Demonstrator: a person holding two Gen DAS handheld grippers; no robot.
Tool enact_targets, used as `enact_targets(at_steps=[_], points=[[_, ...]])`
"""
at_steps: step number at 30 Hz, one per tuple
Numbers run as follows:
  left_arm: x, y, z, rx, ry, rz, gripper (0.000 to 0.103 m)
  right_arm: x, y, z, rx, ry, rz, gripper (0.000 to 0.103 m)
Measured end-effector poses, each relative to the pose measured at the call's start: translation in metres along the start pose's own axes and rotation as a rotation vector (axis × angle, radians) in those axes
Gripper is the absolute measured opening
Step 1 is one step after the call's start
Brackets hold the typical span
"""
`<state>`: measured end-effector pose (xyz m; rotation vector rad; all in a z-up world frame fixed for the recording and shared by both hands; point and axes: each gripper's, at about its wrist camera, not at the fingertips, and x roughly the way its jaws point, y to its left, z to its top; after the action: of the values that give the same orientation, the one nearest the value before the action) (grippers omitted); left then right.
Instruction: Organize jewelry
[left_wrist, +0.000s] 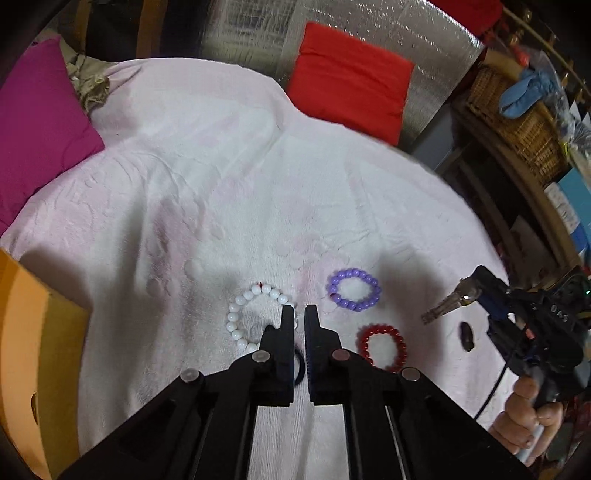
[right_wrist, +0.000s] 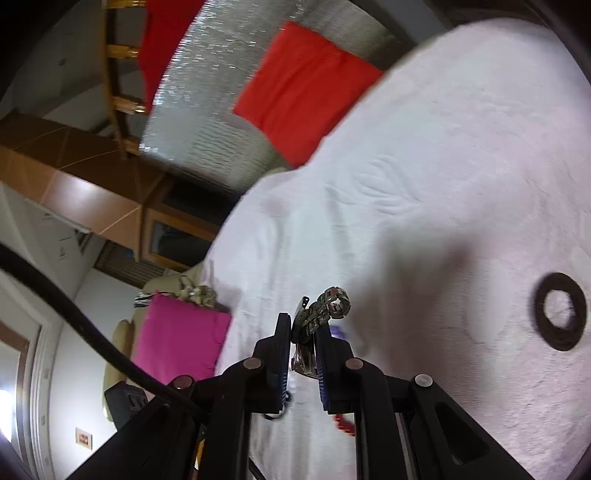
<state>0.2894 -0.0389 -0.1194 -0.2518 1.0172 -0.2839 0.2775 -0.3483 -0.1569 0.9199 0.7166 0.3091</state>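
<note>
On the white-pink cloth (left_wrist: 221, 177) lie a white bead bracelet (left_wrist: 232, 317), a purple one (left_wrist: 352, 274) and a red one (left_wrist: 361, 343). My left gripper (left_wrist: 300, 314) hangs just above them with its jaws nearly together. A thin dark ring (left_wrist: 300, 369) is pinched low between the pads and mostly hidden behind the left finger. My right gripper (right_wrist: 303, 325) is shut on a silver metal link bracelet (right_wrist: 332, 302), which sticks out past its tips. In the left wrist view that gripper (left_wrist: 474, 286) is at the right, above the cloth. A second dark ring (right_wrist: 561, 341) lies flat on the cloth.
An orange cardboard box (left_wrist: 37, 350) stands at the left edge. A magenta cushion (left_wrist: 40, 129) and a red cushion (left_wrist: 351, 77) lie at the back. A wicker basket (left_wrist: 517, 122) sits on shelves to the right. A hand (left_wrist: 524, 417) holds the right gripper.
</note>
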Motion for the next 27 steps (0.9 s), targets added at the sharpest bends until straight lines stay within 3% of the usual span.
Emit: enact_targets(at_steps=[4,7,8,10,12,15,23,26,27], points=[[-0.016,0.0,0.0,0.005,-0.017,-0.019,0.005,-0.002,0.012,-0.005,-0.009,-0.014,0.036,0.014],[-0.008,-0.004,-0.003,0.026,0.026,-0.036,0.007,-0.001,0.016,-0.008,-0.018,-0.016,0.033,0.014],[-0.003,-0.003,-0.006,0.021,0.052,-0.038,0.01,0.0,0.017,-0.009,-0.019,-0.012,0.033,0.014],[0.014,-0.001,-0.016,0.0,0.1,-0.038,0.033,0.001,0.016,-0.009,-0.019,-0.006,0.028,0.014],[0.026,-0.001,-0.025,-0.012,0.124,-0.006,0.04,0.001,0.016,-0.009,-0.024,-0.005,0.021,0.014],[0.045,-0.005,-0.033,-0.032,0.156,0.001,0.04,-0.002,0.013,-0.008,-0.025,-0.008,0.016,0.014],[0.069,-0.01,-0.026,-0.073,0.117,0.079,0.04,-0.004,0.005,-0.004,-0.016,-0.008,0.005,0.014],[0.074,-0.006,-0.025,-0.082,0.126,0.083,0.012,-0.002,0.005,-0.004,-0.016,-0.001,0.007,0.014],[0.075,-0.005,-0.025,-0.081,0.128,0.082,0.011,-0.002,0.006,-0.004,-0.019,0.001,0.005,0.014]])
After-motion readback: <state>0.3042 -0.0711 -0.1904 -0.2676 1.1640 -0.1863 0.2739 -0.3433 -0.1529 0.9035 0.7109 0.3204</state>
